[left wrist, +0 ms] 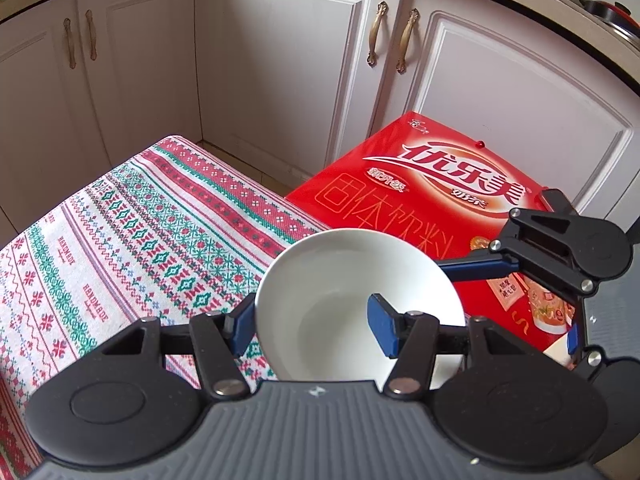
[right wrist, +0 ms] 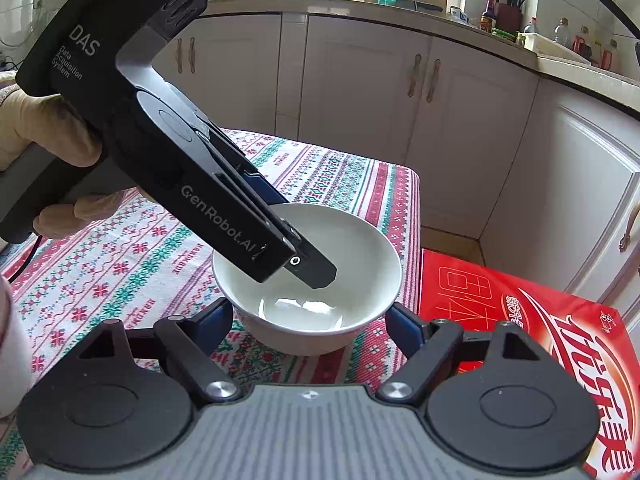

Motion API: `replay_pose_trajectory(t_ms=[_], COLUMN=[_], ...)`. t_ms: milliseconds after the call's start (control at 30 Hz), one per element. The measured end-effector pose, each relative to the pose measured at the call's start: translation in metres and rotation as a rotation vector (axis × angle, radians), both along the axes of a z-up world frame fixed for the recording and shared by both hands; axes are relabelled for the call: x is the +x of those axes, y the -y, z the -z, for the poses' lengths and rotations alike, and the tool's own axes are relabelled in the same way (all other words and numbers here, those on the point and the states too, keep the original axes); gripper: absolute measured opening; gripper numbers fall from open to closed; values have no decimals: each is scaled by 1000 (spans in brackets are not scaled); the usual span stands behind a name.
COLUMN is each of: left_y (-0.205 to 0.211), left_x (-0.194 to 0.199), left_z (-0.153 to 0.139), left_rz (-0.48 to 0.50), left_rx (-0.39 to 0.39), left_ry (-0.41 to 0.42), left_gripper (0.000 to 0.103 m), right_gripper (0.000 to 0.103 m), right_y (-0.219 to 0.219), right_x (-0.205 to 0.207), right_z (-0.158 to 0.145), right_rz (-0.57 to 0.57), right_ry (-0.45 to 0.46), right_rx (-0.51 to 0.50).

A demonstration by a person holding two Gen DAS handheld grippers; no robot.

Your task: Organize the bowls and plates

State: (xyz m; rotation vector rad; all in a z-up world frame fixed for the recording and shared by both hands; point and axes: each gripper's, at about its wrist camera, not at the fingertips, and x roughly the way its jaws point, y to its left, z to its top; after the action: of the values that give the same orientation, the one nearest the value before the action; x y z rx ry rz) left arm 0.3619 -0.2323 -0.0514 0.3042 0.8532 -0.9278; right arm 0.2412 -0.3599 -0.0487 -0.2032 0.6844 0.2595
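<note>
A white bowl [left wrist: 340, 300] [right wrist: 308, 276] sits at the right edge of the patterned tablecloth [left wrist: 120, 240] [right wrist: 120, 272]. My left gripper [left wrist: 316, 328] straddles the bowl's near rim, one blue finger outside and one inside; whether it pinches the rim I cannot tell. In the right wrist view the left gripper [right wrist: 304, 264] reaches down into the bowl from the upper left. My right gripper [right wrist: 308, 324] is open, its fingers on either side of the bowl's near wall without touching. Its open fingers also show in the left wrist view [left wrist: 524, 300] at the right.
A red drink carton [left wrist: 432, 200] [right wrist: 540, 340] lies right of the table, lower than the cloth. White cabinet doors [left wrist: 280, 80] [right wrist: 360, 100] stand behind. The counter above carries bottles and a knife block [right wrist: 508, 12]. A gloved hand [right wrist: 36, 132] holds the left gripper.
</note>
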Motion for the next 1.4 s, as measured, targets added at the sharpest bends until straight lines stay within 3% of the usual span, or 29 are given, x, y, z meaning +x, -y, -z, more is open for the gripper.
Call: replay_pose_trajectory(t_ms=[600, 1033, 1400], left_y=[-55, -98, -138], left_x=[-80, -137, -168], left_z=[-53, -74, -81], left_rz=[-41, -109, -170], left_rx=[-43, -81, -96], left_ry=[47, 83, 108], left_gripper=[57, 57, 57], right_gripper=[87, 87, 87], right_y=[-32, -70, -101], right_x=[-71, -123, -144], right_z=[-51, -74, -80], right_rz=[-90, -172, -241], right_ry=[13, 44, 48], right_rx=[40, 25, 33])
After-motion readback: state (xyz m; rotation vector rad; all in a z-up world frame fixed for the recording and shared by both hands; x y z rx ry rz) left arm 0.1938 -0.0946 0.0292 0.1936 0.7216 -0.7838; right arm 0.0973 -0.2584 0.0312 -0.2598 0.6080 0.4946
